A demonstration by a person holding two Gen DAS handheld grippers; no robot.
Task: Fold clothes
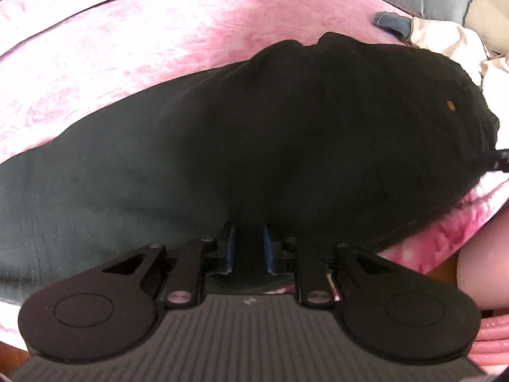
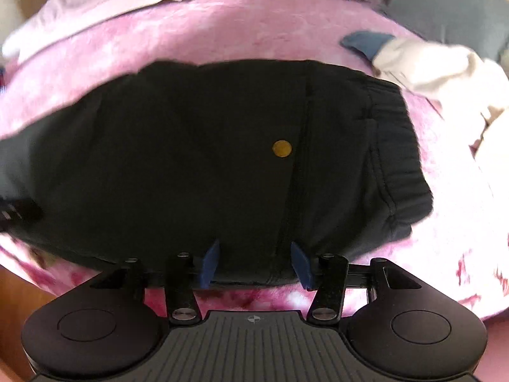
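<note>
A black garment lies spread on the pink bed cover. In the right wrist view the garment shows a ribbed elastic waistband on the right and a small yellow round tag. My left gripper is at the garment's near edge, its blue pads close together with a fold of the black cloth pinched between them. My right gripper stands over the near edge close to the waistband. Its blue pads are wide apart, with flat cloth lying between them and not squeezed.
A cream garment with a blue-grey piece lies at the back right, next to a grey pillow. The bed's near edge drops to a wooden floor. Part of a person in pink is at the lower right.
</note>
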